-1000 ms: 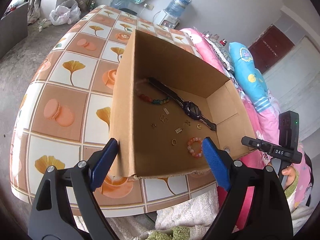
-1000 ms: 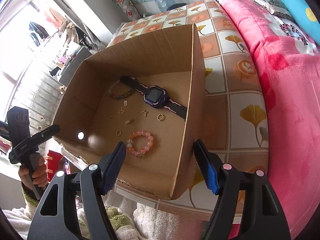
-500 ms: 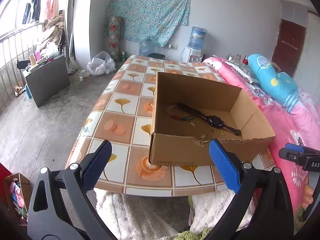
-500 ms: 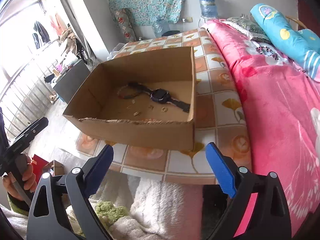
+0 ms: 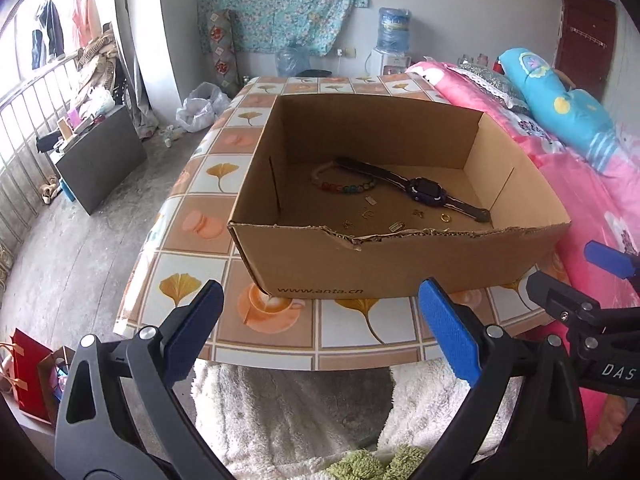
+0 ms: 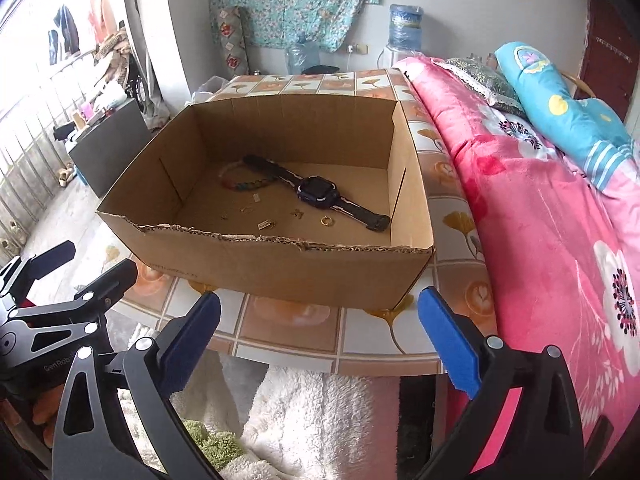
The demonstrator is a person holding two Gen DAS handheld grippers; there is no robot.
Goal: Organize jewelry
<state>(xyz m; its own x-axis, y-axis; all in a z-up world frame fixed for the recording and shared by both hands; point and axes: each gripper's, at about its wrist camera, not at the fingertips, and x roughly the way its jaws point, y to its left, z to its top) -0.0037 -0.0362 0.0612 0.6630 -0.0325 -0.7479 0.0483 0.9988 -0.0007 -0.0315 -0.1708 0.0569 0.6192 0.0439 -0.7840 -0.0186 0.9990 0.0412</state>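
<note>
An open cardboard box [image 5: 400, 264] [image 6: 280, 268] stands on the tiled table. On its floor lie a dark watch [image 5: 426, 190] [image 6: 318, 190], a coloured bead bracelet [image 5: 344, 187] [image 6: 244, 184], a gold ring [image 5: 445, 217] [image 6: 327, 221] and several small gold pieces [image 5: 368, 212]. My left gripper [image 5: 320, 332] hangs open in front of the box's near wall, off the table edge, holding nothing. My right gripper [image 6: 320, 332] is beside it; its jaws are opening, with nothing between them. The near wall hides the front strip of the box floor.
The table [image 5: 280, 328] has a pink bed [image 6: 560, 240] against its right side. White fluffy cloth [image 5: 280, 408] lies below the near table edge. A dark cabinet [image 5: 100, 160] and bare floor are to the left. Each gripper shows at the edge of the other's view.
Both grippers have drawn back from over the box to in front of its near wall and tipped up. Their jaws have spread wider.
</note>
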